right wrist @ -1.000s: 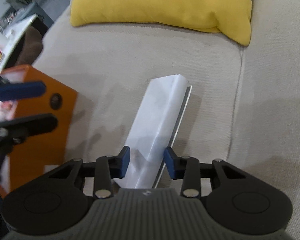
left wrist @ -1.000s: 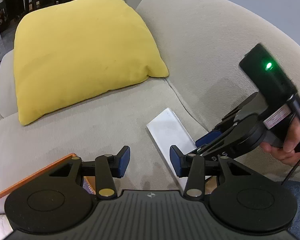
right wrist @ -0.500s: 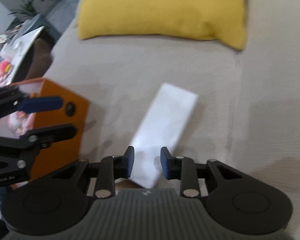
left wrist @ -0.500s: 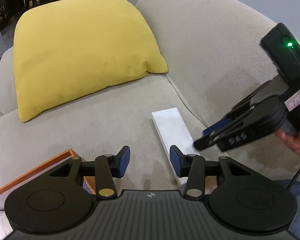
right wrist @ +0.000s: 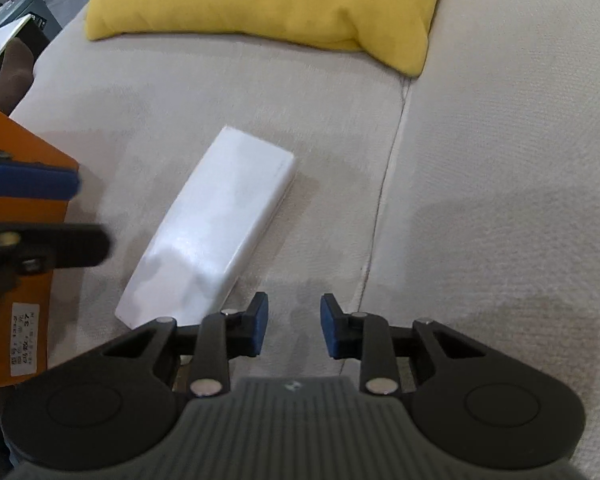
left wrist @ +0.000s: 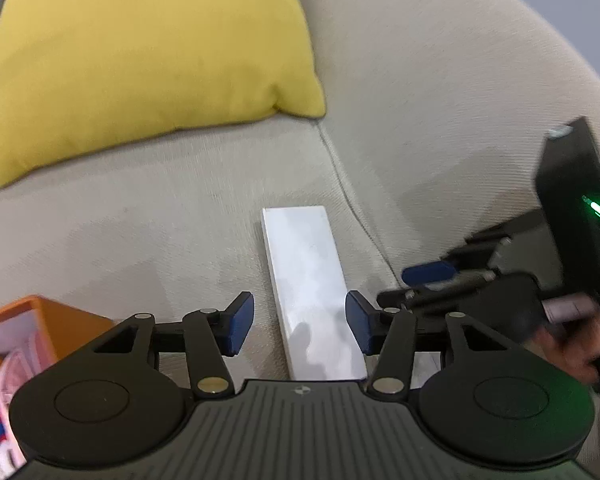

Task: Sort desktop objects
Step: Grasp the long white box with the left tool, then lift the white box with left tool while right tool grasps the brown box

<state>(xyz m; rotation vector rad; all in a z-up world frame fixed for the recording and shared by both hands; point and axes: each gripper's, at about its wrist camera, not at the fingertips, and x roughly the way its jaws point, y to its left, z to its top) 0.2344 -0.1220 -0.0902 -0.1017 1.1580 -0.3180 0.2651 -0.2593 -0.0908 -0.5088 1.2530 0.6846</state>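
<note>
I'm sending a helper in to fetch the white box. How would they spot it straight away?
Start at the beige sofa with its yellow cushion. On the seat in front of the cushion lies the white box, flat, beside the seam. It is long, slim and plain white, unlike the orange box nearby.

A flat box (right wrist: 216,224) lies on the sofa seat (right wrist: 180,96), just left of the seam (right wrist: 384,184) where the seat meets the backrest (right wrist: 500,160). A cushion (right wrist: 268,0) rests behind it, well apart. An open carton (right wrist: 16,240) sits left of the flat box, near it. In the left wrist view the flat box (left wrist: 312,288) lies between the spread fingers (left wrist: 240,328).
</note>
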